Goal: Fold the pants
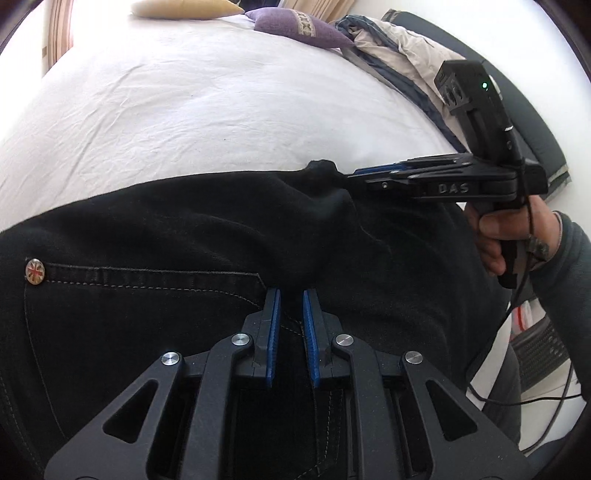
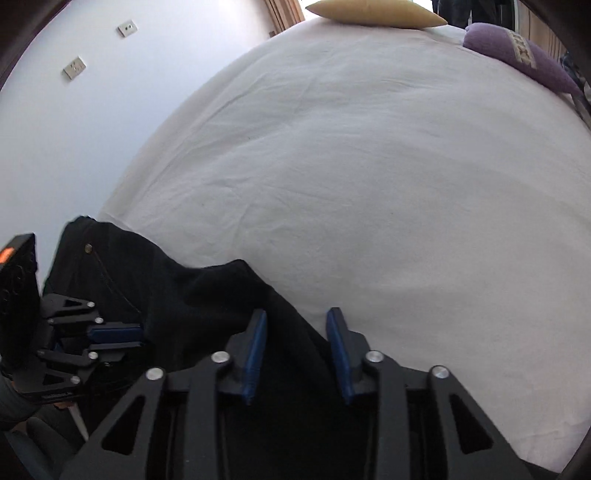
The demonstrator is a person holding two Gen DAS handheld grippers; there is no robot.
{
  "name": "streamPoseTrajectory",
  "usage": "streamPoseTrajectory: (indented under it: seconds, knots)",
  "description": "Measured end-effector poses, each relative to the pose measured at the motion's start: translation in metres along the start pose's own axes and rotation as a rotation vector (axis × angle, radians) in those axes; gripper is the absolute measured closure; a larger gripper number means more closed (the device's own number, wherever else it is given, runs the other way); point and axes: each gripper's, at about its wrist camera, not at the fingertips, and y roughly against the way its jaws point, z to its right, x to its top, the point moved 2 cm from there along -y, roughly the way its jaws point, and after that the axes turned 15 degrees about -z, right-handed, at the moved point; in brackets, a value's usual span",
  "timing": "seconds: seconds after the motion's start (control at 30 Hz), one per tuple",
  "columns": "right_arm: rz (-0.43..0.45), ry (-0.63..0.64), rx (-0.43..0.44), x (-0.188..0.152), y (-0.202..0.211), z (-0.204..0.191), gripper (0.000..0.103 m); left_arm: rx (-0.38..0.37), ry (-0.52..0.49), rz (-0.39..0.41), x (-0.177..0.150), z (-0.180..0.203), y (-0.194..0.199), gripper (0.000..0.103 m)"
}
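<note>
Black denim pants [image 1: 155,302] lie on the near part of a white bed sheet [image 1: 207,118], with a back pocket and a metal rivet [image 1: 35,271] showing. My left gripper [image 1: 291,295] rests on the pants beside the pocket, its blue pads narrowly apart with a fold of fabric between them. My right gripper [image 1: 351,177] reaches in from the right at a raised bunch of the pants' far edge. In the right wrist view the right gripper [image 2: 297,315] is open over the pants [image 2: 192,295] edge, and the left gripper [image 2: 140,336] shows at the far left.
A yellow pillow [image 1: 184,8] and a purple cushion [image 1: 295,26] lie at the head of the bed. A rumpled beige and blue blanket [image 1: 399,55] lies along the right side. Cables [image 1: 517,391] hang at the lower right. A wall with sockets [image 2: 74,68] is on the left.
</note>
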Motion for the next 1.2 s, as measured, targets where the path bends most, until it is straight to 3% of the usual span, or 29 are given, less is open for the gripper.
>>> streamPoseTrajectory:
  seconds: [0.07,0.1,0.2,0.27,0.3,0.33,0.4,0.5,0.53,0.63,0.7,0.8,0.83,0.87,0.9,0.93,1.0,1.07,1.1,1.17,1.2]
  knots:
    - [0.018,-0.057,-0.041,0.004,0.0,0.006,0.103,-0.056,0.018,0.031,-0.003,-0.008,0.001,0.089]
    - [0.026,-0.084,-0.08,0.003,-0.001,0.013,0.103,-0.071,0.021,0.045,-0.005,-0.01,0.001,0.089]
    - [0.052,-0.152,-0.081,0.011,-0.002,0.019,0.103,-0.058,0.007,0.067,-0.013,-0.009,0.002,0.089]
    - [0.12,-0.222,-0.147,0.006,0.018,0.024,0.103,-0.061,0.008,0.072,-0.013,-0.01,0.002,0.089]
    - [0.166,-0.277,-0.104,0.0,0.031,0.029,0.1,-0.066,0.01,0.072,-0.014,-0.011,0.0,0.089]
    - [0.226,-0.323,0.005,-0.009,0.046,0.031,0.1,-0.071,0.012,0.073,-0.015,-0.012,0.0,0.089]
    - [0.298,-0.267,0.222,-0.028,0.065,0.012,0.098,-0.075,0.012,0.076,-0.017,-0.014,-0.001,0.089]
    - [0.235,-0.149,0.357,-0.055,0.05,-0.024,0.098,-0.068,0.005,0.082,-0.022,-0.015,0.001,0.089]
    - [0.216,-0.141,0.362,-0.062,0.038,-0.026,0.098,-0.063,0.003,0.084,-0.023,-0.014,-0.001,0.089]
    - [0.174,-0.314,0.354,-0.086,-0.003,0.017,0.098,-0.042,-0.004,0.087,-0.022,-0.007,0.0,0.089]
    - [0.261,-0.397,0.457,-0.108,-0.003,0.057,0.103,-0.026,-0.009,0.087,-0.024,0.0,0.0,0.089]
    - [0.343,-0.495,0.299,-0.135,0.019,0.106,0.103,-0.008,-0.014,0.086,-0.024,0.007,-0.001,0.089]
    - [0.366,-0.557,0.265,-0.147,0.025,0.126,0.103,-0.005,-0.015,0.086,-0.024,0.008,-0.002,0.089]
    - [0.369,-0.648,0.177,-0.161,0.033,0.149,0.103,-0.002,-0.015,0.086,-0.024,0.008,-0.001,0.089]
    - [0.377,-0.735,0.111,-0.179,0.043,0.169,0.101,-0.001,-0.014,0.085,-0.025,0.009,-0.001,0.089]
    - [0.395,-0.809,0.101,-0.196,0.054,0.184,0.097,0.001,-0.014,0.085,-0.025,0.009,-0.001,0.089]
    - [0.497,-0.834,0.21,-0.221,0.078,0.189,0.094,0.008,-0.015,0.086,-0.025,0.008,0.0,0.089]
    - [0.55,-0.735,0.327,-0.225,0.094,0.161,0.087,0.013,-0.013,0.089,-0.022,0.01,-0.002,0.089]
    - [0.54,-0.666,0.398,-0.221,0.094,0.142,0.074,0.014,-0.01,0.088,-0.022,0.01,-0.002,0.089]
    - [0.462,-0.534,0.466,-0.207,0.079,0.101,0.052,0.024,-0.01,0.088,-0.02,0.014,-0.004,0.089]
    - [0.403,-0.475,0.446,-0.196,0.063,0.083,0.051,0.031,-0.011,0.087,-0.02,0.015,-0.004,0.089]
